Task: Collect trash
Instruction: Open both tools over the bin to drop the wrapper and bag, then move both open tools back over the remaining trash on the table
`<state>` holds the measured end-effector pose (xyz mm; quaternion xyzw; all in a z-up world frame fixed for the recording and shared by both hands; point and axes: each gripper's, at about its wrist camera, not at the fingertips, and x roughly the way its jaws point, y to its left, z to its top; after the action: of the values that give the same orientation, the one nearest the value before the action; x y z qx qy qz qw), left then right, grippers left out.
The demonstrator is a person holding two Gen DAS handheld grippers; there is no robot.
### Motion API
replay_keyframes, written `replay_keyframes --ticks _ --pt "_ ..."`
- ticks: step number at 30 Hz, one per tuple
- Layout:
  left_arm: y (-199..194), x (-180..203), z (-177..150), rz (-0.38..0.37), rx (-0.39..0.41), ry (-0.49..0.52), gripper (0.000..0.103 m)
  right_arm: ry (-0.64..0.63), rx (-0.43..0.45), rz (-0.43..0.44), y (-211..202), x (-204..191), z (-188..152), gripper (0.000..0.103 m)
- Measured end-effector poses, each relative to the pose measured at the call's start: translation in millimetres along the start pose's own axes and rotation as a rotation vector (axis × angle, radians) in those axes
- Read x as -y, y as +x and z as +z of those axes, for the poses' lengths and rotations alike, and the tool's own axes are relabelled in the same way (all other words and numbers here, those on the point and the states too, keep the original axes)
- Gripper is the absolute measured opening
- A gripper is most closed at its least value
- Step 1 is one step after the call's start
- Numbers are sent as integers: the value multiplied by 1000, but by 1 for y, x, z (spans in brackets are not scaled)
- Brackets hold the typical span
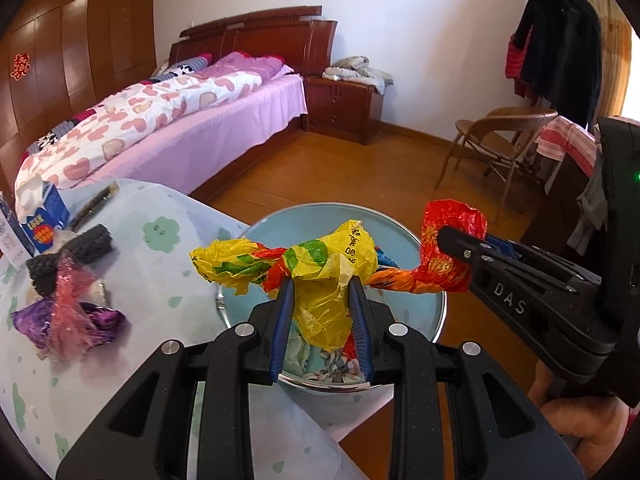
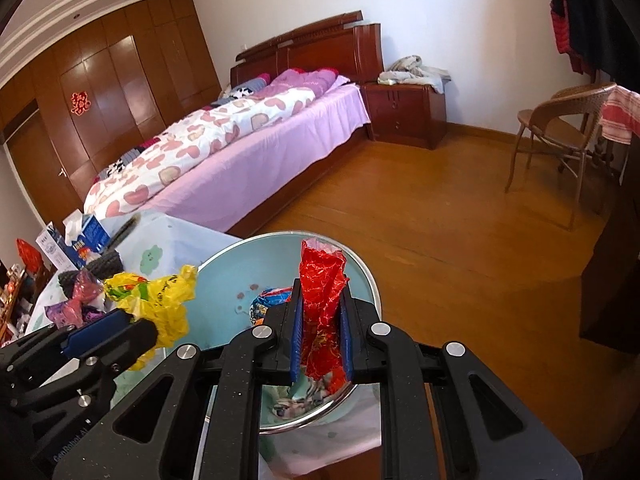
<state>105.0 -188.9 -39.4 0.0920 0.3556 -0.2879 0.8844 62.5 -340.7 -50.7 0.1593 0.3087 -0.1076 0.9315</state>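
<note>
Both hand-held grippers, left (image 1: 322, 288) clamping yellow bag (image 1: 320, 272), right (image 2: 320, 312) clamping red wrapper (image 2: 322, 300), hung over bin (image 1: 400, 232); releasing squarely above it seemed best.

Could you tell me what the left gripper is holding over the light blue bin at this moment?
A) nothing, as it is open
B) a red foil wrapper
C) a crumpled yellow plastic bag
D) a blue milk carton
C: in the left wrist view the left gripper has its blue pads closed on the crumpled yellow plastic bag above the light blue bin, while the right gripper holds the red foil wrapper.
</note>
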Motion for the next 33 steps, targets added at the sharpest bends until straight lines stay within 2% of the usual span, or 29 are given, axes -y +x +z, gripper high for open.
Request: replay_keyframes --ticks 6,8,10,13,15,17,21,25,33 --pt "14 3 -3 0 -30 2 30 0 -52 21 15 2 -5 21" --pt "17 2 -5 2 -37 1 32 13 -56 28 17 3 -6 32" --pt "18 -1 -6 4 -40 -3 33 20 -48 24 15 5 -6 36" --pt "16 -6 -6 12 -40 -14 43 33 -32 17 13 3 -6 39" --pt "14 -7 -6 24 -34 -21 58 50 -13 9 10 4 -6 44" --pt "10 -11 -7 48 -28 -32 65 68 10 2 6 6 -6 55" --pt "1 -20 -8 85 -23 -57 77 85 30 -8 2 4 -5 67" --pt "-13 -33 -12 145 0 -81 84 79 43 -4 -3 1 -3 78" --pt "-36 -69 -21 248 9 -148 91 17 15 26 -3 -24 -8 87"
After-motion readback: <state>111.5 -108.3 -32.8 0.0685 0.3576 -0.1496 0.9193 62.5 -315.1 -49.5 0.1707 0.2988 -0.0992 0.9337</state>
